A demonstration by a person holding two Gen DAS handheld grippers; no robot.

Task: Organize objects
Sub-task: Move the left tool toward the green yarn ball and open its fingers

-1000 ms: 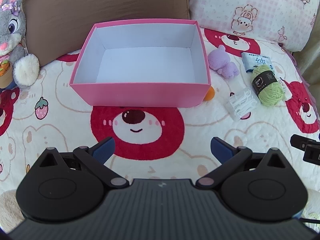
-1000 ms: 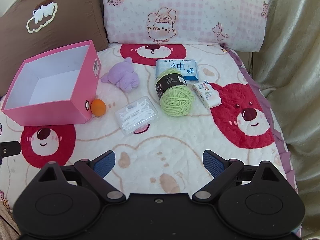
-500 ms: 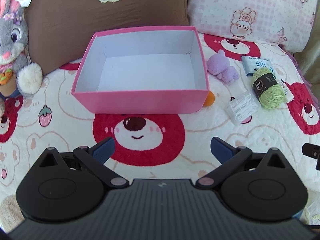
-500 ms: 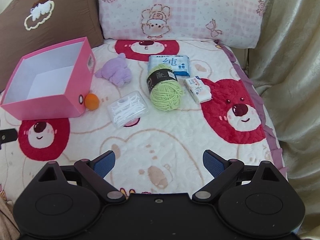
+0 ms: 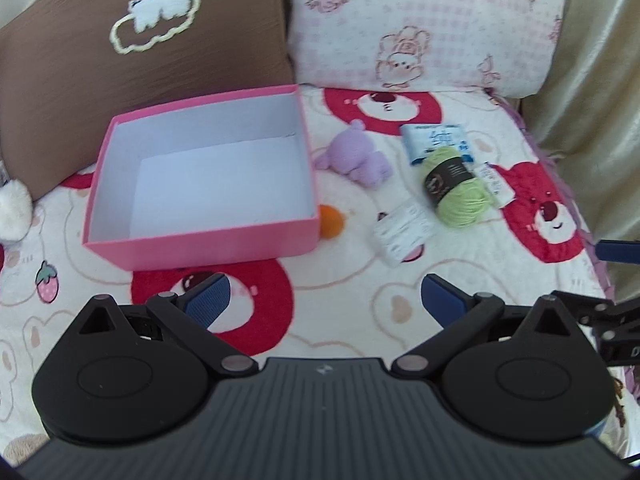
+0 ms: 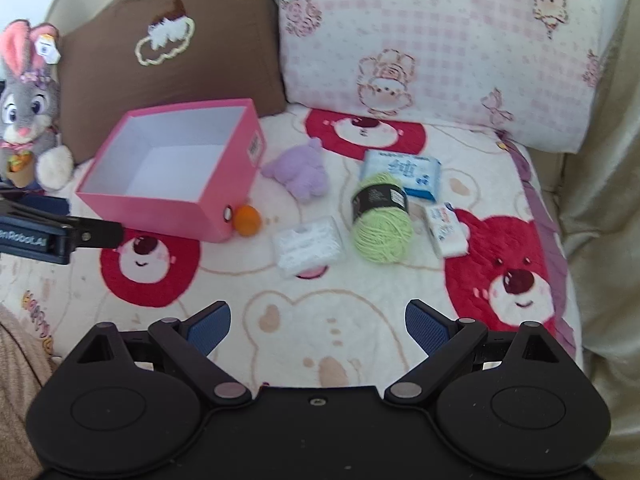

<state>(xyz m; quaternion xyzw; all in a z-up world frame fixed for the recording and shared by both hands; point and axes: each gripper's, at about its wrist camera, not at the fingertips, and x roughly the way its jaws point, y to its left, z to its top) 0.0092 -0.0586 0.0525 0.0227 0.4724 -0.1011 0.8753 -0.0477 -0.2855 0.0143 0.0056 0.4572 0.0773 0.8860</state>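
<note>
An empty pink box (image 5: 200, 236) (image 6: 160, 204) with a white inside stands on the bear-print blanket. To its right lie an orange ball (image 5: 331, 221) (image 6: 247, 220), a purple plush (image 5: 360, 158) (image 6: 300, 170), a clear floss-pick case (image 5: 402, 234) (image 6: 310, 245), a green yarn ball (image 5: 458, 186) (image 6: 382, 218), a blue tissue pack (image 5: 436, 142) (image 6: 404, 170) and a small white packet (image 5: 496, 184) (image 6: 446, 230). My left gripper (image 5: 324, 300) is open and empty, in front of the box. My right gripper (image 6: 318, 326) is open and empty, in front of the case.
A brown pillow (image 5: 132, 60) and a pink checked pillow (image 5: 420, 24) stand behind the objects. A grey bunny plush (image 6: 28, 104) sits left of the box. A beige curtain (image 6: 604, 200) bounds the right side.
Both grippers have pulled back and up, so the objects look smaller and farther. The left view has swung to the right; the right view has swung left, bringing the bunny into sight.
</note>
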